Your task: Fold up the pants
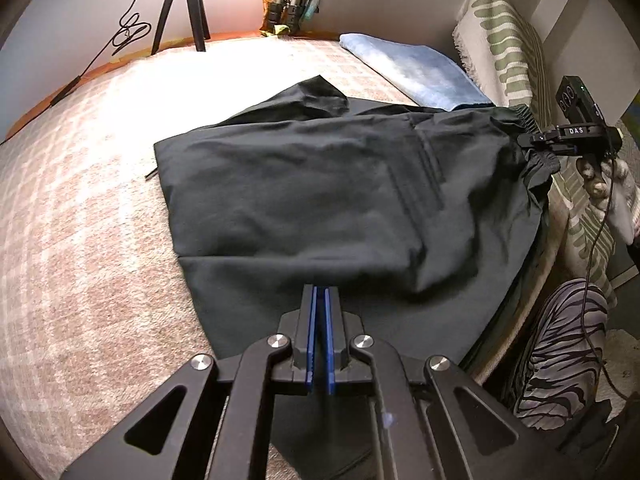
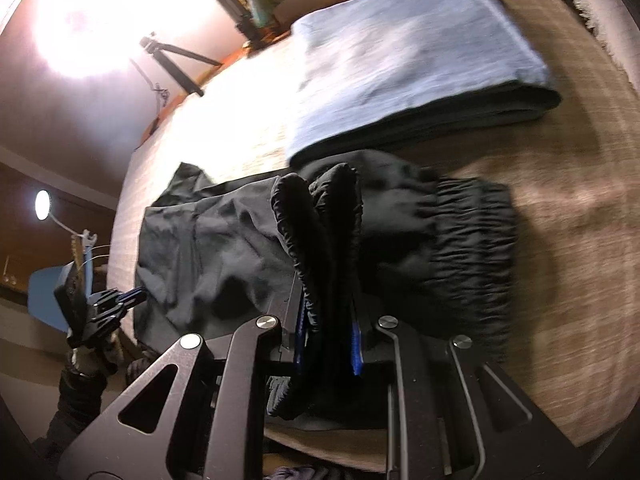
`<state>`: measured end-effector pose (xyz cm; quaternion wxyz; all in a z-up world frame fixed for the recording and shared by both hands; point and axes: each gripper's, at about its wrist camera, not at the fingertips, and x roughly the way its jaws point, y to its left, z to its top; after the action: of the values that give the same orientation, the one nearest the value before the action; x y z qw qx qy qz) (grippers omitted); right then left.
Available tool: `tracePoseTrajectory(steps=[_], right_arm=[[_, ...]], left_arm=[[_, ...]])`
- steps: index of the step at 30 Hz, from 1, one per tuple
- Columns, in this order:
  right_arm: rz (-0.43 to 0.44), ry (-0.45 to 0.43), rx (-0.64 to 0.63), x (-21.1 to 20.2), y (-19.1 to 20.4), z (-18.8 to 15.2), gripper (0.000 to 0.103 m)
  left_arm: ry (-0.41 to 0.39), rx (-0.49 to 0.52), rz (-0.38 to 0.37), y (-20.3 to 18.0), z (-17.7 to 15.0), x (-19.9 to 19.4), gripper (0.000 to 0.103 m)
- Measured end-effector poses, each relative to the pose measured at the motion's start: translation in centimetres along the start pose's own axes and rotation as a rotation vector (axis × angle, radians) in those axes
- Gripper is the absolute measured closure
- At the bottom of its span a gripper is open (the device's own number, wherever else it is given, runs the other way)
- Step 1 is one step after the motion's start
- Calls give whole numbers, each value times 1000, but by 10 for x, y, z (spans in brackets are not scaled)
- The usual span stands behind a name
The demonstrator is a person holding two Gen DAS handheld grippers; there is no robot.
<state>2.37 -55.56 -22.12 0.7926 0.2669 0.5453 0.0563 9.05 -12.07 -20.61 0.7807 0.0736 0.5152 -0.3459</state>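
Black pants [image 1: 312, 184] lie on a pink-and-white checked bed cover [image 1: 80, 208], already doubled over: a top layer sits on a wider bottom layer whose edge runs toward the left wrist camera. A loose corner of fabric sticks up at the far side.

Left gripper [image 1: 320, 292]: blue pads nearly pressed together, tips at the near edge of the upper fold. Fabric looks pinched between the tips, but the contact point is hidden under the fold, so a true grip can't be confirmed from the left wrist view. In the right wrist view the left gripper [image 2: 134, 295] sits at the far-left edge of the pants, with its blue fingers against the cloth.

Right gripper [image 2: 328, 280]: clamped on the elastic waistband [image 2: 472, 232]. Bunched black fabric wraps over both fingers and the blue pads [image 2: 356, 344] show only below it. From the left wrist view, the right gripper [image 1: 540, 142] is at the waistband end, at the bed's right edge, lifting the gathered band slightly off the cover.

Behind the pants lies a folded light-blue towel [image 2: 400, 60], just beside the waistband end. A green-and-cream striped blanket [image 1: 508, 40] hangs on the right. A black tripod [image 1: 180, 8] stands at the far edge of the bed, and a bright lamp glare [image 2: 80, 20] washes out the wall in the right wrist view.
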Motion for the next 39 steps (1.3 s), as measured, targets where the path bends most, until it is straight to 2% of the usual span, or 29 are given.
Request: tracePoseTrajectory(steps=[8, 11, 13, 14, 15, 21, 25, 29, 31, 33, 34, 39], right_arm=[[-96, 22, -12, 9, -18, -4, 85], [-144, 11, -31, 7, -15, -5, 75], [-206, -15, -69, 0, -6, -6, 67], [-250, -38, -95, -5, 0, -7, 58], [-304, -76, -129, -13, 7, -8, 55], [-307, -214, -196, -55, 41, -8, 54], [-186, -247, -291, -67, 78, -2, 54], [-35, -218, -384, -58, 118, 7, 53], [29, -176, -429, -43, 141, 13, 51], [83, -141, -490, -23, 167, 17, 37], [103, -129, -513, -13, 180, 15, 34], [157, -26, -591, 64, 240, 28, 34]], left_arm=[[52, 21, 15, -2, -2, 11, 102], [94, 13, -7, 3, 0, 16, 102], [113, 9, 8, 8, 5, 15, 102], [116, 15, 21, 8, 6, 14, 102], [122, 19, 39, 10, 7, 11, 102], [81, -38, 75, 17, 1, -20, 102], [55, -104, 91, 15, -15, -36, 102], [28, -179, 61, 10, -33, -41, 102], [36, -188, 62, 6, -41, -37, 102], [44, -205, 66, 6, -48, -33, 102], [44, -210, 65, 7, -51, -32, 102], [70, -207, 74, 10, -58, -22, 102]])
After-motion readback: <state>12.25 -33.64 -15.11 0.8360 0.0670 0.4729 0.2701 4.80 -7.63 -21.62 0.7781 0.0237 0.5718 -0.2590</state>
